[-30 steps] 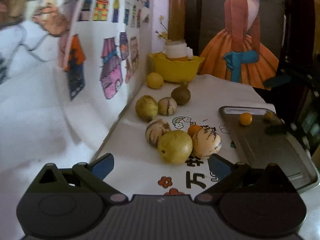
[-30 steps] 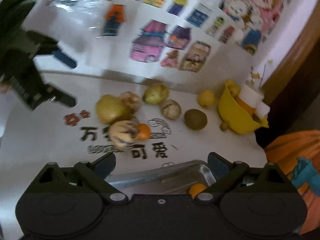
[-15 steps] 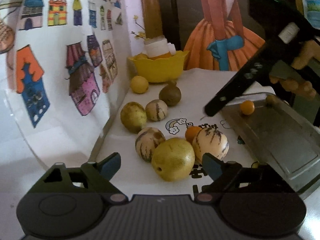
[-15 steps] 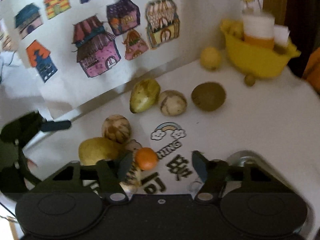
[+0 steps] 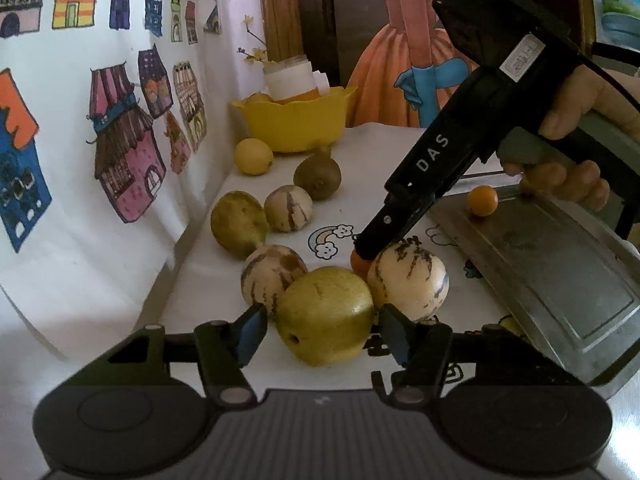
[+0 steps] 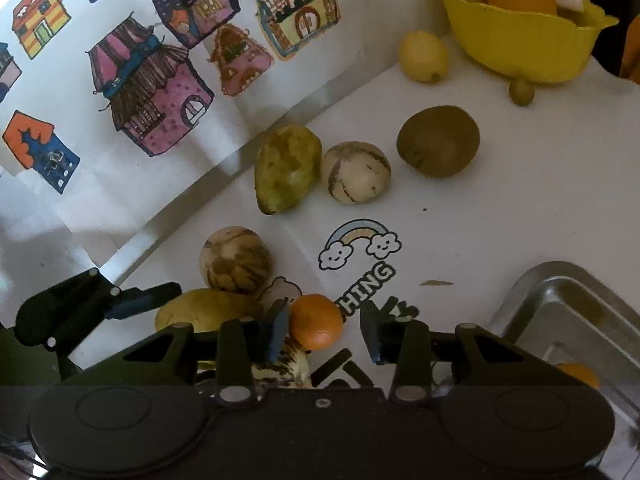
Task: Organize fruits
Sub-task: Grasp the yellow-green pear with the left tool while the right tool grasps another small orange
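The right gripper (image 6: 324,334) stands with its jaws partly apart and has just been closing; the small round orange citrus fruit (image 6: 316,322) sits between them, touching or nearly touching the left pad while a clear gap remains to the right pad, so no clamp is made yet. The fruit therefore lies off-centre toward the left pad, and the coming closure turns on that offset: judged from this, the free pad must travel further and may nudge the fruit sideways against the striped cream melon-like fruit (image 5: 408,278) that lies just beside it. The fruit is round, so no long axis governs the grasp. The left gripper (image 5: 318,330) also has its jaws partly apart and has just been closing around the large yellow-green pear-shaped fruit (image 5: 326,316); whether the pads already press on the skin cannot be told. Relative to the orange citrus fruit, the pear-shaped fruit lies on the near side and touches or almost touches the striped fruit; the grey metal tray (image 5: 560,272), which carries a second small orange fruit (image 5: 483,200), lies just to the right; the yellow plastic bowl (image 5: 296,124) stands well beyond, at the far end of the white printed table (image 6: 480,220). The right gripper is the nearer to the tray.
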A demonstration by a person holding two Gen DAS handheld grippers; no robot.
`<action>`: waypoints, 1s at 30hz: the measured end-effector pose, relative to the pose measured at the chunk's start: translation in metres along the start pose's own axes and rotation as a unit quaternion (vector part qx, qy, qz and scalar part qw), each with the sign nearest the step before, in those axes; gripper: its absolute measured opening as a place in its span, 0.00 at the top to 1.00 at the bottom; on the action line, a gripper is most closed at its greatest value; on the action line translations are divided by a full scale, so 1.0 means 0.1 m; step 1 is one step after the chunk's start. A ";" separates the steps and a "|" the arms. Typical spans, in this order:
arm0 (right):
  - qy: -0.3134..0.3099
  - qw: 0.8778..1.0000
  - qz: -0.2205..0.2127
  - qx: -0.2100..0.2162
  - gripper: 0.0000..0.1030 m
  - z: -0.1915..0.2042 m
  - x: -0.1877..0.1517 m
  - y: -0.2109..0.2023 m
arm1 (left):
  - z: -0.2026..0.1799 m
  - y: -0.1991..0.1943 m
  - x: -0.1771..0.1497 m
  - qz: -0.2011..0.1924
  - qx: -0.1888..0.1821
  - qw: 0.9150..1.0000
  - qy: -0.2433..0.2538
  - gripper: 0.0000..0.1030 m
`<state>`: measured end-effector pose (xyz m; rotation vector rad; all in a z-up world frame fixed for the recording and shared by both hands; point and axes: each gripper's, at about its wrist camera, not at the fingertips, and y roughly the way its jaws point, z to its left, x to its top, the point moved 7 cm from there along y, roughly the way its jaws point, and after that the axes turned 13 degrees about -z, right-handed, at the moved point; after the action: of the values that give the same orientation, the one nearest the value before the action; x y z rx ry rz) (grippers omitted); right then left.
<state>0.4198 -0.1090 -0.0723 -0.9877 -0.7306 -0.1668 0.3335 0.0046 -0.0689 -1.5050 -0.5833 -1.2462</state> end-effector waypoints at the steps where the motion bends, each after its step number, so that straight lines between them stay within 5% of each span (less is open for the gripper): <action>1: 0.001 1.000 0.001 0.001 0.60 0.00 0.00 0.01 | -0.01 0.00 -0.01 0.000 -0.001 1.000 -0.001 0.37; 19: 0.045 0.999 -0.001 0.029 0.68 0.04 -0.06 0.16 | 0.02 0.06 -0.01 -0.004 0.005 0.999 -0.037 0.44; 30: -0.013 0.996 -0.092 0.008 0.69 0.14 -0.04 -0.04 | 0.04 -0.10 -0.06 -0.003 0.039 0.995 -0.092 0.45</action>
<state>0.4087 -0.1009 -0.0675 -0.9075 -0.8466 -0.3078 0.3248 0.0131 -0.0701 -1.5624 -0.7499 -1.0835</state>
